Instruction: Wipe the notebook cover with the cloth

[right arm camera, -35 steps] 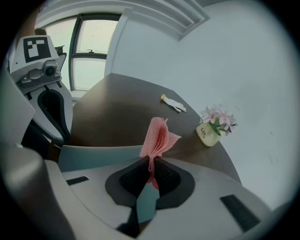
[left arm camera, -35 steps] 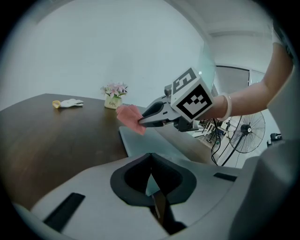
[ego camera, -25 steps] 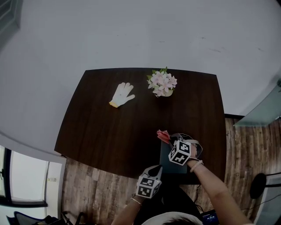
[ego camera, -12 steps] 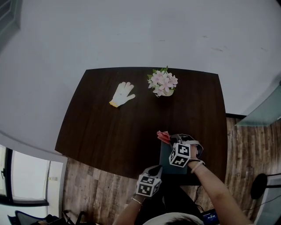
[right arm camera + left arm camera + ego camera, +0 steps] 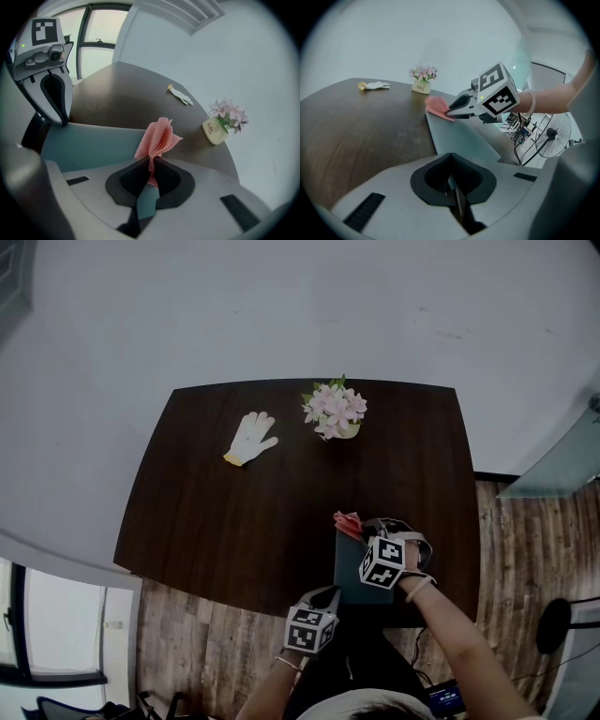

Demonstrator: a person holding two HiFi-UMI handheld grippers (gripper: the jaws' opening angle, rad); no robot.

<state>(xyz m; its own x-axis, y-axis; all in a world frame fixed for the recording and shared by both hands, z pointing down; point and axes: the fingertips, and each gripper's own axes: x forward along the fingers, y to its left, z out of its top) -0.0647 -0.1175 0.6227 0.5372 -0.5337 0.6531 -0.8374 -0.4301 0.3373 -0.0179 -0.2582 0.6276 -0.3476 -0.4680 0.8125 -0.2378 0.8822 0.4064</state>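
Note:
A grey-teal notebook [image 5: 354,563] lies at the table's front edge, right of centre. My right gripper [image 5: 362,534] is shut on a pink cloth [image 5: 347,522] at the notebook's far left corner. In the right gripper view the cloth [image 5: 157,137] stands up in folds from the shut gripper [image 5: 151,171] above the notebook cover [image 5: 89,145]. My left gripper [image 5: 329,595] is at the notebook's near left corner. In the left gripper view its jaws [image 5: 452,183] are closed on the notebook's near edge [image 5: 459,138].
A white work glove [image 5: 249,438] lies at the back left of the dark wooden table [image 5: 216,521]. A small pot of pink flowers [image 5: 333,410] stands at the back centre. Wooden floor and a standing fan [image 5: 555,622] are to the right.
The head view has shifted a little. The right gripper with the cloth stays at the notebook's far left corner, and the left gripper keeps its hold at the near edge.

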